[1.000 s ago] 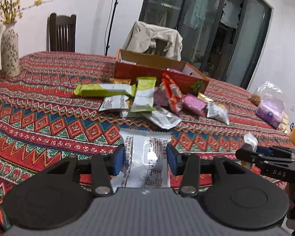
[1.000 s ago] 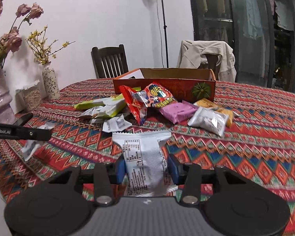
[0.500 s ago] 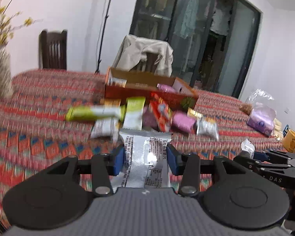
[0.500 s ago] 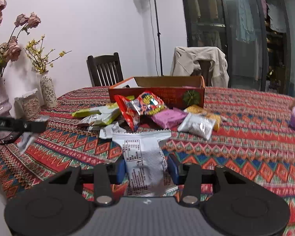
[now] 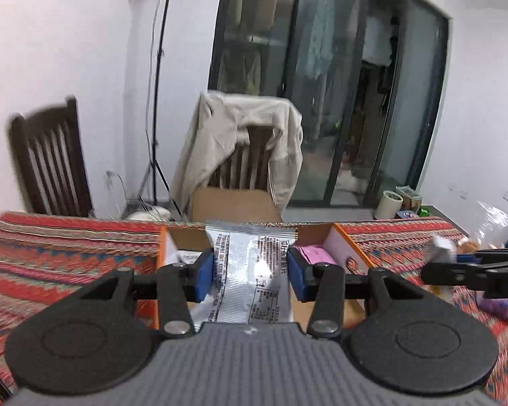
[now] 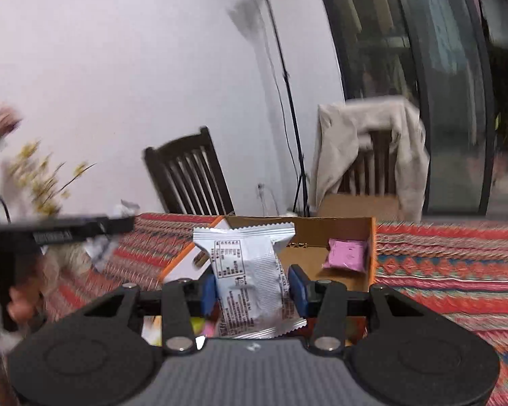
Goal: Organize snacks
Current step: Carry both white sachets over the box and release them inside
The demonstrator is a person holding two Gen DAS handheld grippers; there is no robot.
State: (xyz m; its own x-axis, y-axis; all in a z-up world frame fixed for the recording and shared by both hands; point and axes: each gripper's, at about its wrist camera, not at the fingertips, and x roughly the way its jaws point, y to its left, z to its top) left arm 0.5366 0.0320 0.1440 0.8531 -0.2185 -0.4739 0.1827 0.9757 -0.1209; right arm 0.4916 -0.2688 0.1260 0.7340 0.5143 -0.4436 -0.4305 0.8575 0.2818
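both grippers carry a silver packet over the cardboard box (image 5: 348, 240), and the drop turns on that one relation: the box's open cavity lies directly ahead of and below each set of fingers, on the patterned tablecloth (image 5: 67, 247). the left gripper (image 5: 250, 272) is closed on its silver packet (image 5: 250, 264), blue pads pressed against both sides, the packet's long axis running straight forward along the fingers so its crimped top edge stands over the box's far wall. the right gripper (image 6: 252, 287) is likewise clamped on a second silver packet (image 6: 247, 264), also lengthways between the pads and leaning a little left. neither arm looks clearly nearer; both seem poised above the cavity, the left one more centred over it. a pink packet (image 6: 347, 253) already lies inside at the right end.

compared with a second ago, the pile of loose snacks that filled the foreground of both views is gone from sight, and the box, then far across the table, now sits right under the fingers. both views are motion-blurred. both grips look unchanged.
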